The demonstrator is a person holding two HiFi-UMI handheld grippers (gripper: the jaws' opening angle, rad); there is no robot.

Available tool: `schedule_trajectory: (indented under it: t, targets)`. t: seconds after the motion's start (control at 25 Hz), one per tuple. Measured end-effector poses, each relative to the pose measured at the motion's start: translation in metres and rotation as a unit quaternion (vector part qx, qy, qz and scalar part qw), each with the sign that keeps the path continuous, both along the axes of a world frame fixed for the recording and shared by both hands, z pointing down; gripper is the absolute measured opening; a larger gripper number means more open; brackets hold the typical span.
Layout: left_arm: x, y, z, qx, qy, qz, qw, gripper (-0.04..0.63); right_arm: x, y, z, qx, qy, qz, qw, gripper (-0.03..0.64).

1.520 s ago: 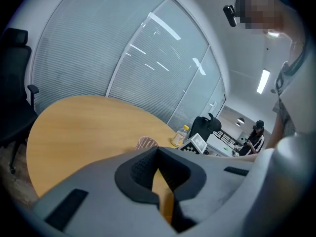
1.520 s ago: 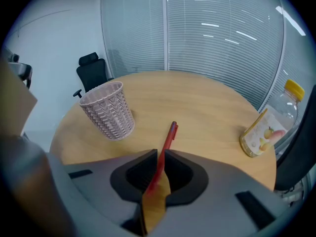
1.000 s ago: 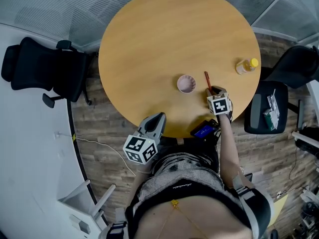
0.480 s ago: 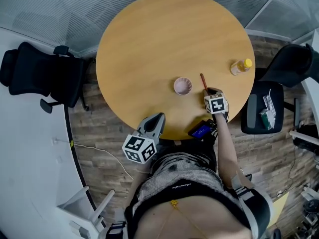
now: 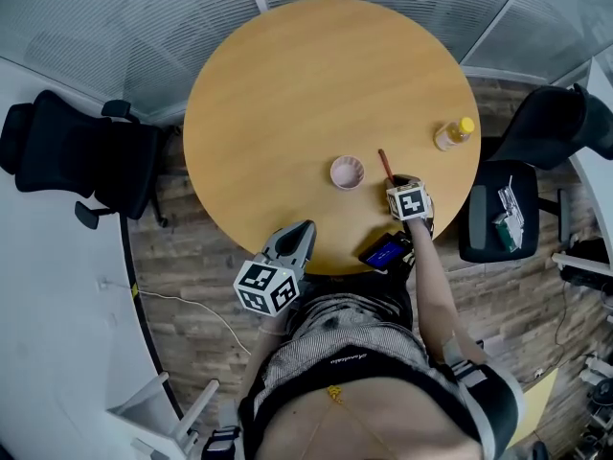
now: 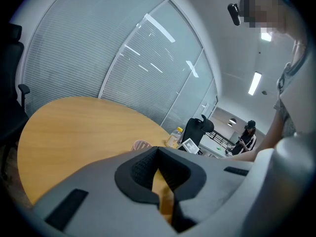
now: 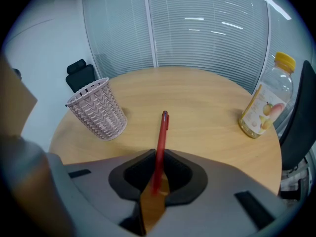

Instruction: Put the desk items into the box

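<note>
Red pen (image 7: 161, 132) is sitting between the jaws of the right gripper (image 7: 158, 169), near end pinched, far end pointing away across the round table (image 5: 287, 75). The jaws have just been closing and are now pressing on the barrel from both sides, so the grip is reading as made. The pen is appearing to lie on the wood; no lift is showing in either view.

The right gripper is tilting steeply down. My judgement is that this is what is letting the tips reach a thin object lying flat. It is taking the end nearest the person, which is leaving the long free end to lead into a container.

Pink woven basket (image 5: 347, 172) is standing upright near the pen, on its left in the head view, mouth facing up. I am treating it as the box; nothing is showing inside it. Placement is making for a short carry.

Yellow-capped bottle (image 5: 452, 134) is standing upright, well apart to the right near the table edge, untouched.

Left gripper (image 5: 301, 230) is hovering at the near table edge, jaws together with nothing between them. It is probably idling clear of the working side.

Risk being noted: a round barrel held by one end could be pivoting in the pads on lift.
</note>
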State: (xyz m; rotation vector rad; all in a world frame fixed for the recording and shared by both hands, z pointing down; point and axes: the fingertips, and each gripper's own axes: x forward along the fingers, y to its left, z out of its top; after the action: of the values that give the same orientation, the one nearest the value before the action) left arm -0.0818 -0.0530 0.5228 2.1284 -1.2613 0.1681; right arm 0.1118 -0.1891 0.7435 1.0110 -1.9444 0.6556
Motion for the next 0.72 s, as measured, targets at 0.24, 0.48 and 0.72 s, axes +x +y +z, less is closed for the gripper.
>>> schedule_trajectory:
  t: [0.24, 0.48, 0.72]
  targets:
    - [-0.002, 0.0, -0.002, 0.006, -0.003, 0.01, 0.9999, 0.018, 0.0, -0.001, 0.001, -0.006, 0.005, 0.001, 1.0, 0.066]
    - [-0.002, 0.0, -0.007, 0.013, 0.002, 0.02, 0.9997, 0.018, 0.001, -0.001, 0.002, -0.007, 0.004, 0.007, 1.0, 0.066]
    - [0.005, -0.003, -0.014, 0.029, 0.001, 0.039, 0.9988, 0.018, 0.001, -0.002, 0.001, -0.009, -0.002, 0.012, 1.0, 0.066]
